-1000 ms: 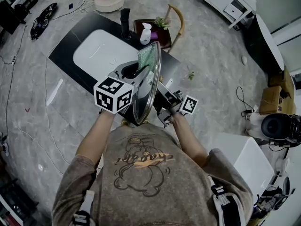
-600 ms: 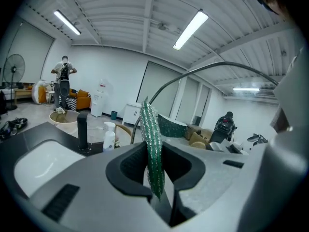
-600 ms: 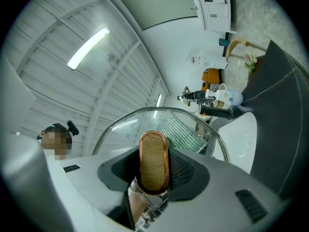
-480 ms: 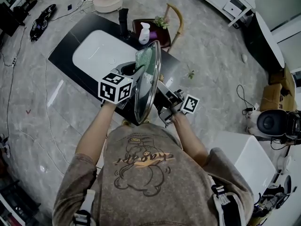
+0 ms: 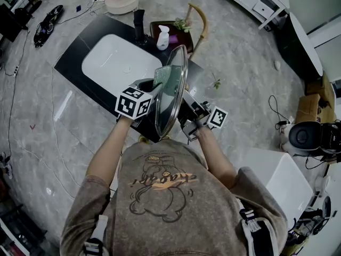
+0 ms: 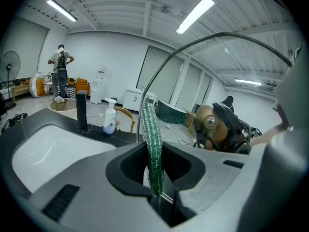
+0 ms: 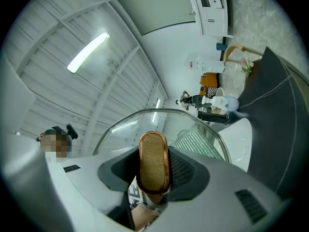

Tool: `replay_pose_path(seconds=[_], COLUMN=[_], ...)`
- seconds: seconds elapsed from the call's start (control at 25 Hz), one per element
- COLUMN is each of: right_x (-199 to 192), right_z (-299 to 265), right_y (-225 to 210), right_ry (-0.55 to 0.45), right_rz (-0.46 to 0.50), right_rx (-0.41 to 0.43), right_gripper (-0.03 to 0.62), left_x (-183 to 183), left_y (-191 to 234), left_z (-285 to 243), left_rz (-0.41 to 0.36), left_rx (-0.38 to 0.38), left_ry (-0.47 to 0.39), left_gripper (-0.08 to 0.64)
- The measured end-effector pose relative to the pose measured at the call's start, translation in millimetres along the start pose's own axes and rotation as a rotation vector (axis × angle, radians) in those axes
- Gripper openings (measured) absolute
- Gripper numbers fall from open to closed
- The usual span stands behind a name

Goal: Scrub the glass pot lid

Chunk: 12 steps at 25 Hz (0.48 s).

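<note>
Grey marble floor; black counter with white sink in upper left of head view. Faucet and spray bottle at counter's far edge. Glass pot lid stands on edge at frame centre, over counter's near corner. Right gripper right of lid, jaws pinching lid's wooden knob. Left gripper left of lid, jaws clamped on green scrub pad. Pad lies against lid's left face, upper part.
</note>
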State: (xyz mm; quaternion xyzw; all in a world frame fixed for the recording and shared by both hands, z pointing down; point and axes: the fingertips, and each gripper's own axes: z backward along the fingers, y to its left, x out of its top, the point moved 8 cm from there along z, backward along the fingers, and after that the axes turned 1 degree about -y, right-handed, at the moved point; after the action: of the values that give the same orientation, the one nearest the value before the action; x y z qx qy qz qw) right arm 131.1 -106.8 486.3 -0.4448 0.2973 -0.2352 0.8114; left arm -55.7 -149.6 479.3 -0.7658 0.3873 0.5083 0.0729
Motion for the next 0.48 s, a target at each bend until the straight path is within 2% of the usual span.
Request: replay_pose_path(seconds=[0.48], right_x=[18.8], right_z=[4.2], right_y=[-4.2], right_ry=[-0.046], right_rz=[0.035], right_rx=[-0.017], right_gripper=[0.181], left_x=[-20.3], left_y=[-31.7], left_z=[9.4], left_rz=[0.02], left_rx=[-0.106], left_ry=[0.086], left_gripper=[0.083])
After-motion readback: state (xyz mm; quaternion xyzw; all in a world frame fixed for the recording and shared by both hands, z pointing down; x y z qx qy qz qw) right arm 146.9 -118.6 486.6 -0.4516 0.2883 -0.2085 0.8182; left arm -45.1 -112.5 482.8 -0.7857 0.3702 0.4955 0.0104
